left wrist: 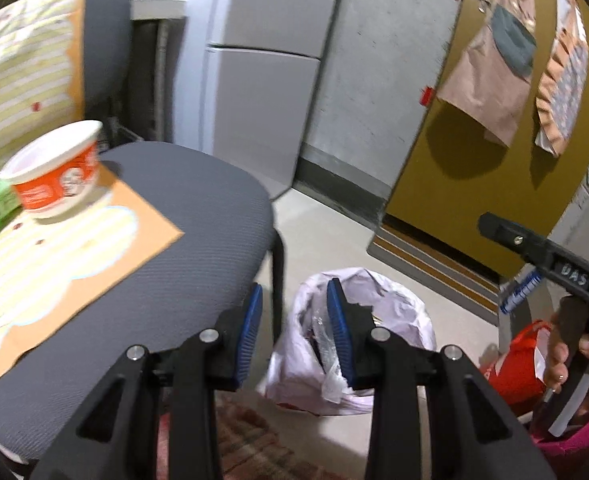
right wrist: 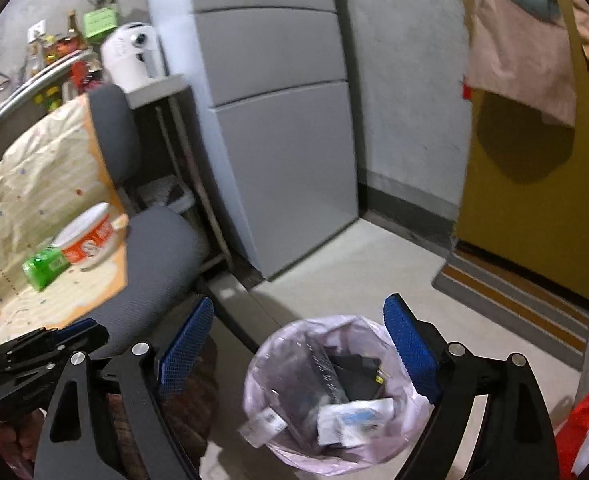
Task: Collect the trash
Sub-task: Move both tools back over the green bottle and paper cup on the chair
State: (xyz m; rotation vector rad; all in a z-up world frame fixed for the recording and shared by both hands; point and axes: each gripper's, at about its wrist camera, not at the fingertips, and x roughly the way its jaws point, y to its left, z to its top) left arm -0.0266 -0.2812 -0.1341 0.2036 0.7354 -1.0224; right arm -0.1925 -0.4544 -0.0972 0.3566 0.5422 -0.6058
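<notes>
Both grippers above a lined trash bin (right wrist: 326, 396) on the floor beside a grey chair (left wrist: 166, 216). The left gripper (left wrist: 294, 332) has its fingers moderately spread and holds nothing; the right gripper (right wrist: 298, 356) has its fingers wide apart over the bin, also holding nothing. The bin contains wrappers and dark scraps. An orange cup (left wrist: 56, 172) and a green packet (right wrist: 46, 266) rest on paper (left wrist: 54, 264) at the chair seat's left edge.
</notes>
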